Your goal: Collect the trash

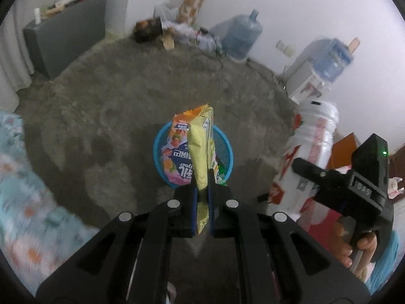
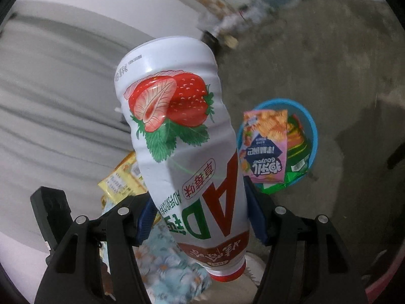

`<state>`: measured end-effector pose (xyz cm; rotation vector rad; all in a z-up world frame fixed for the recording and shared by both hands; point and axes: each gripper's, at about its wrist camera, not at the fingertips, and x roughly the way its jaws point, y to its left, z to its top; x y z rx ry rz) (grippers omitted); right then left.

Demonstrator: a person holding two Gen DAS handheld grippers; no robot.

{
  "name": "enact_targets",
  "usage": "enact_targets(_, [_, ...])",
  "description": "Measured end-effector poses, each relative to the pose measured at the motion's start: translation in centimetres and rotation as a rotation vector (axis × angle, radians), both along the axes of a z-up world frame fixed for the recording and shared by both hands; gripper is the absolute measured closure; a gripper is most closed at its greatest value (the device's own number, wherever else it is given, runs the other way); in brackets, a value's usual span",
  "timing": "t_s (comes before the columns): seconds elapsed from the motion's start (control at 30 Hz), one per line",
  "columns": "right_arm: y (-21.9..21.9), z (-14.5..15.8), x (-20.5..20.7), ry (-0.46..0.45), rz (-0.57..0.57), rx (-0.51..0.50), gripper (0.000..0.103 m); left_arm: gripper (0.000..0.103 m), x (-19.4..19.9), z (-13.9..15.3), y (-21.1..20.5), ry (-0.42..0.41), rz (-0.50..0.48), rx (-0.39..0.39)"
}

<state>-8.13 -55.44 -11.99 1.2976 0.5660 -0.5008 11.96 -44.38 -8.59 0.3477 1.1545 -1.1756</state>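
Yellow snack bag [image 1: 200, 157] above blue basket [image 1: 160, 140]

Blue basket [image 1: 162, 149] half hidden behind snack bag [image 1: 200, 152], floral fabric [image 1: 30, 197] smeared by blur

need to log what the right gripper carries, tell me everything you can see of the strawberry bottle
The strawberry bottle is a big white plastic one, dented and ribbed, printed with strawberries, green leaves and large red and green lettering. It points cap end toward the camera, its red cap low in the picture. The right gripper clamps its lower body between blue pads, holding it off the floor.
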Motion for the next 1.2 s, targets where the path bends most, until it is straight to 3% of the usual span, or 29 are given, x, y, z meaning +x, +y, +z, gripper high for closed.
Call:
enact_targets(0.03, [-0.8,-1.0,0.5,0.01,-0.003,0.027,0.04,0.098,0.6,-1.0,-1.7,0.011,0.009,0.019])
enact_targets(0.07, [-2.2,-2.9,1.6,0.014,0.0,0.061,0.039,0.089,0.9,-1.6,-2.8,0.024,0.019,0.023])
enact_targets(0.1, [-3.4,-4.6,2.5,0.006,0.008,0.091,0.036,0.077,1.6,-2.9,-4.3,0.043,0.032,0.04])
enact_targets(0.13, [-4.4,-6.2,3.4,0.002,0.013,0.114,0.025,0.049,2.0,-4.2,-5.5,0.029,0.053,0.084])
enact_targets(0.17, [-5.4,-8.6,3.9,0.024,-0.005,0.154,0.022,0.043,2.4,-5.0,-6.2,0.005,0.08,0.121])
enact_targets(0.23, [-6.2,-12.5,4.0,0.125,-0.063,0.222,0.022,0.043,3.2,-6.6,-6.9,-0.014,0.131,0.158])
enact_targets(0.3, [-5.8,-15.1,3.1,0.192,-0.093,0.264,0.022,0.043,3.5,-7.2,-6.4,0.03,0.149,0.17])
enact_targets(0.37, [-4.3,-16.1,2.1,0.174,-0.085,0.266,0.022,0.042,3.2,-7.0,-5.7,0.087,0.128,0.148])
enact_targets(0.5, [-1.7,-16.0,1.0,0.23,-0.038,0.195,0.022,0.042,2.3,-4.8,-3.3,0.019,0.082,0.115])
enact_targets(0.73, [0.3,-12.7,0.6,0.274,0.032,0.065,0.022,0.037,0.7,0.8,3.6,-0.022,0.082,0.001])
enact_targets(0.87, [2.2,-6.8,2.4,0.228,0.106,-0.099,0.022,0.031,-0.5,4.3,9.4,-0.038,0.109,-0.076])
enact_targets(1.03, [8.6,3.5,5.6,0.086,0.246,-0.376,0.021,0.02,-2.3,8.4,18.6,-0.062,0.216,-0.177])
enact_targets(1.2, [17.7,12.5,7.9,-0.034,0.394,-0.68,0.007,0.012,-4.8,10.8,27.5,-0.197,0.375,-0.243])
